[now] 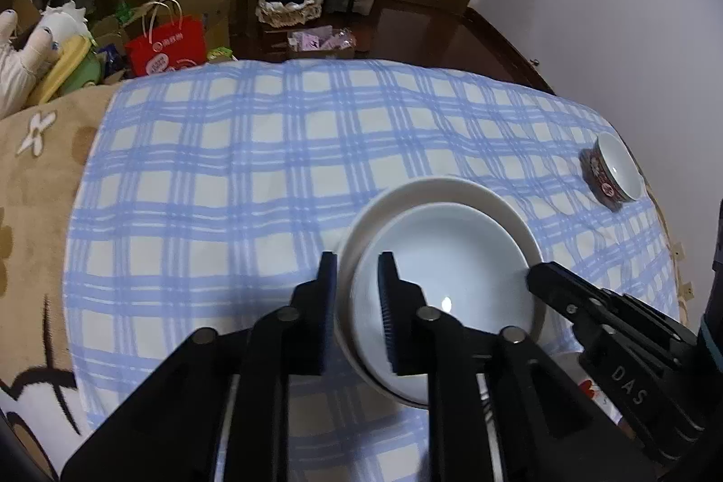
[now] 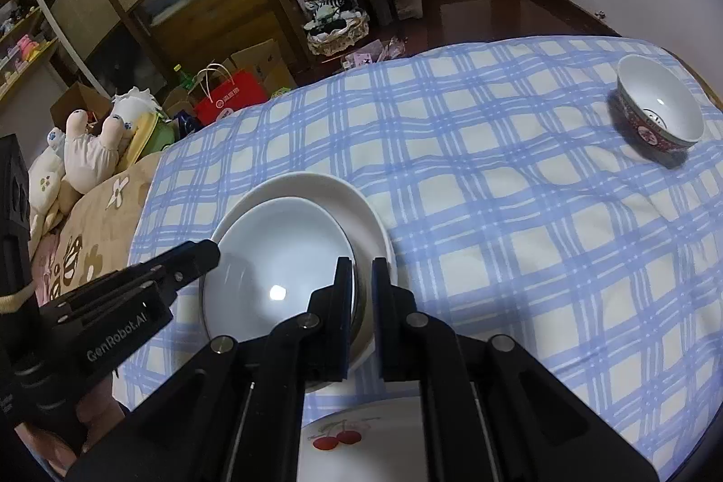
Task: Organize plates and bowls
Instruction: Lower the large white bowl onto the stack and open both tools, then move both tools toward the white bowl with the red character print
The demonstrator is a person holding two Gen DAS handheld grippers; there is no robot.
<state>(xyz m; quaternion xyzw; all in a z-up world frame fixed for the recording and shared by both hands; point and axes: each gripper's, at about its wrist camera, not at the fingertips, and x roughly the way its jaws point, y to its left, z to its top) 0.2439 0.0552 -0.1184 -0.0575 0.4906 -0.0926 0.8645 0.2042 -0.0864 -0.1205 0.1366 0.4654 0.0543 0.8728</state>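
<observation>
A blue-and-white checked cloth covers the bed. On it lie a wide white plate, a red-patterned bowl well apart, and a cherry-printed plate.

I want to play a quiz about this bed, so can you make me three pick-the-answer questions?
1. Where is the patterned bowl?
A. on the plates
B. alone, far right on the checked cloth
C. on the floor

2. What colour are the cherries on the near plate?
A. red
B. green
C. yellow

3. How does the smaller plate lie?
A. upside down
B. standing on edge
C. stacked in the larger white plate

Answers:
1 B, it sits apart from the stack.
2 A, two red cherries show.
3 C, the white rim rings it.
</observation>
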